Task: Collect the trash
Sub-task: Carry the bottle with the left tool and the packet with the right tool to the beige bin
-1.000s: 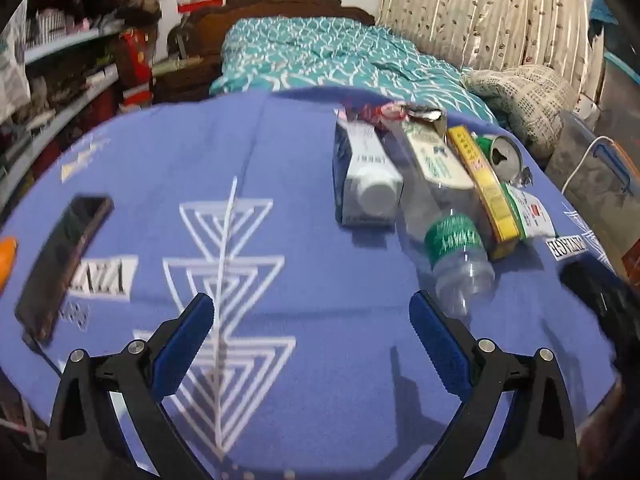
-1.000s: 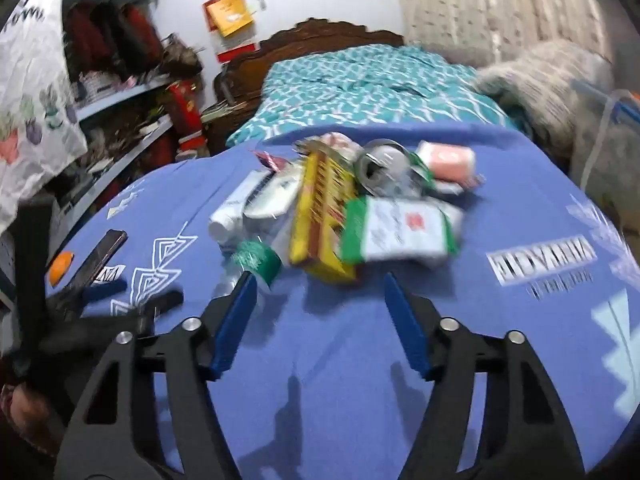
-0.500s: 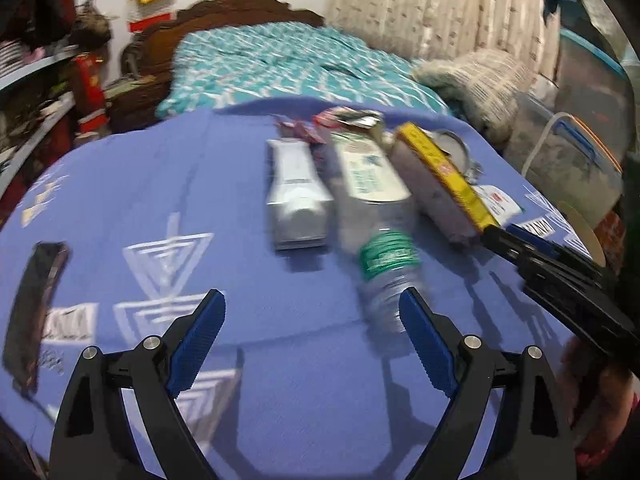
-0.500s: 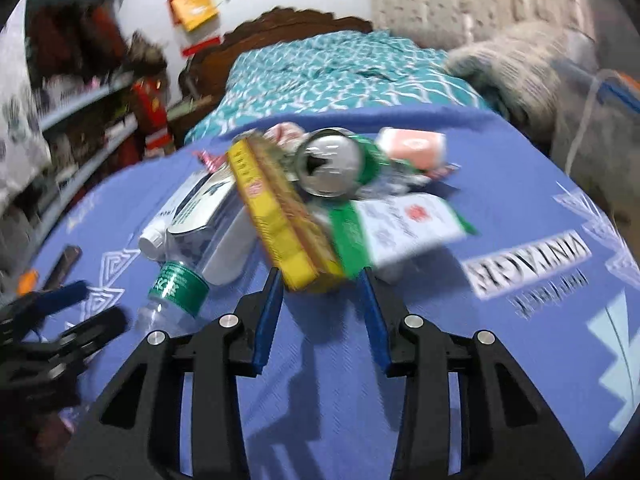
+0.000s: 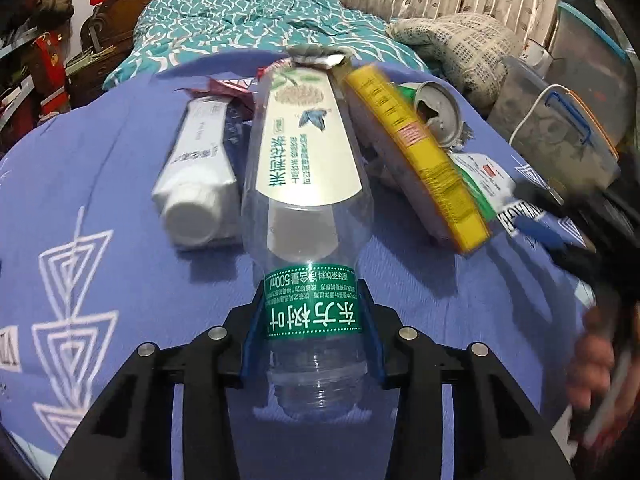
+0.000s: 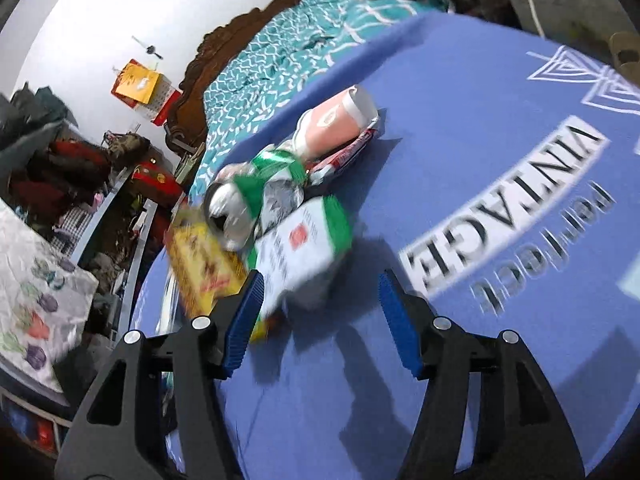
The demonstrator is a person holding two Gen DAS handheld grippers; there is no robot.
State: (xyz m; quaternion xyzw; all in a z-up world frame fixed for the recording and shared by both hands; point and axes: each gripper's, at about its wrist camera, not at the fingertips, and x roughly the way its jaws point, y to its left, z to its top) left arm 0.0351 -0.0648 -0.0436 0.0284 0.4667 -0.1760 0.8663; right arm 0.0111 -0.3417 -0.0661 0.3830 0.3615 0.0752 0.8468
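Left wrist view: left tool [image 5: 314,320] clamped on the neck of a clear plastic bottle [image 5: 306,184], blue pads pressing the green neck band that reads "东方树叶" and "500ml", seen upside down. The bottle's mouth points toward the camera, no cap visible; its cream body label carries a blue butterfly and Chinese print too small to read. It lies along the blue cloth-covered surface [image 5: 120,280], base toward the bed [image 5: 248,20]. Just left of it lies a white tube [image 5: 200,172] with a white cap, print blurred. Just right, a yellow box [image 5: 416,160] tilted on edge with a red sticker, writing illegible. Behind the box, an opened silver can [image 5: 436,114]; beside the box, a white-and-green packet [image 5: 484,176] with a small red mark. The right tool's blue tip [image 5: 540,234] is blurred at the right edge. Right wrist view: right tool [image 6: 320,316] with jaws apart, holding nothing, just in front of the white-and-green packet [image 6: 304,248], which sits between the pad tips' line and the can [image 6: 240,208]. The yellow box [image 6: 204,268] lies left of the packet, against the left pad. Farther back lies a pink wrapper [image 6: 336,124]. The cloth [image 6: 460,120] is printed "VINTAGE" in white, upside down, with triangle patterns.
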